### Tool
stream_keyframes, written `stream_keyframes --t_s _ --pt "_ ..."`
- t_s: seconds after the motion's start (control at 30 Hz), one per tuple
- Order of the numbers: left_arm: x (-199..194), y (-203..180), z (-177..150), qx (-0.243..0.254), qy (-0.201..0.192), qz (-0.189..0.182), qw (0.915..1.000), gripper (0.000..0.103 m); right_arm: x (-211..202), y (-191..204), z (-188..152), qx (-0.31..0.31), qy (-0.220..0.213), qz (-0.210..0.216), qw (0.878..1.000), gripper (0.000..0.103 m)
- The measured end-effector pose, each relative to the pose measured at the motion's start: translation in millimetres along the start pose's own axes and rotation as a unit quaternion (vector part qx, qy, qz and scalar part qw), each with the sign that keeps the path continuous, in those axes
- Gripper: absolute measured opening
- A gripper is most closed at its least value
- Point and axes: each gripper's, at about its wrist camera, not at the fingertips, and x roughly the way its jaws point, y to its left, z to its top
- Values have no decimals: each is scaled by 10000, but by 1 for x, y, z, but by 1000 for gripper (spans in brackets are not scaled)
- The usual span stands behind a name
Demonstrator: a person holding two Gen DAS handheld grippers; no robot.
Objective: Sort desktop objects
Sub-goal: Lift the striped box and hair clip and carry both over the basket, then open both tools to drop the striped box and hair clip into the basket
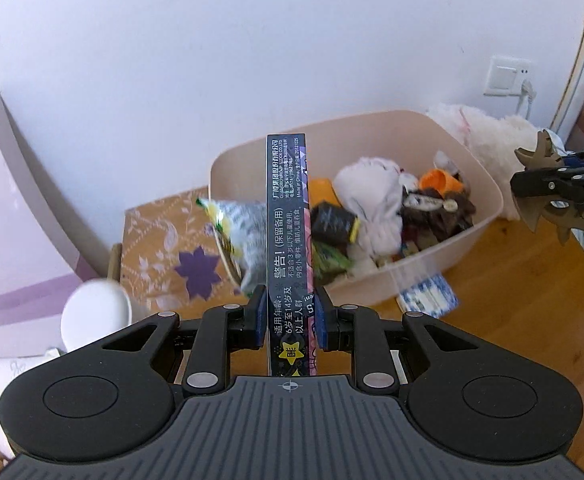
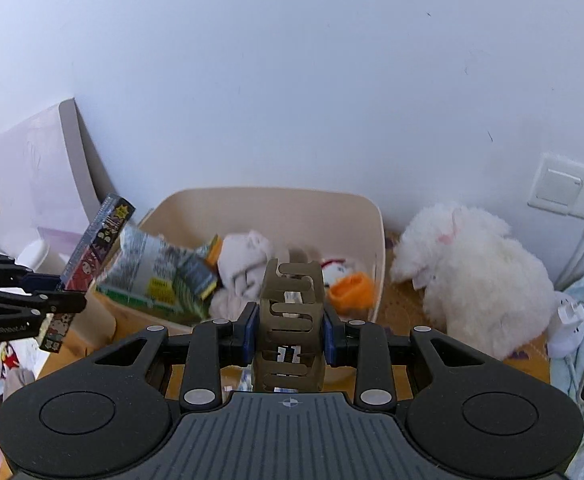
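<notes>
Left gripper (image 1: pixel 289 312) angled down toward beige bin (image 1: pixel 488 192), fingers clamped on dark flat box (image 1: pixel 287 240) held edge-up. Right gripper (image 2: pixel 290 330) likewise, gripping olive hair claw (image 2: pixel 292 316). Right view alone shows white plush toy (image 2: pixel 472 272) whole.

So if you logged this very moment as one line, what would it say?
left gripper: shut on flat box | right gripper: shut on hair claw | bin: ahead, already part-filled
</notes>
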Motion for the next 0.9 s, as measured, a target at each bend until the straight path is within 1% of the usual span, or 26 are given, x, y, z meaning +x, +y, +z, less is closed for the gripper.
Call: stream_keyframes --t_s 0.23,0.37,0.5,0.73,0.9 --pt "19 -7 31 -96 -128 72 9998 23 26 4 28 270 -125 -81 9995 30" --pt "34 -11 45 -184 -113 95 9997 23 47 0 36 635 -68 -161 9978 30" --pt "53 -12 53 -288 -34 149 9995 23 68 -5 37 861 69 -277 9959 30" --pt "89 -6 60 -656 172 217 9975 23 94 -14 32 844 267 -511 9948 30" --pt "102 -16 61 -598 252 159 9978 23 112 -17 28 755 442 -681 9938 29"
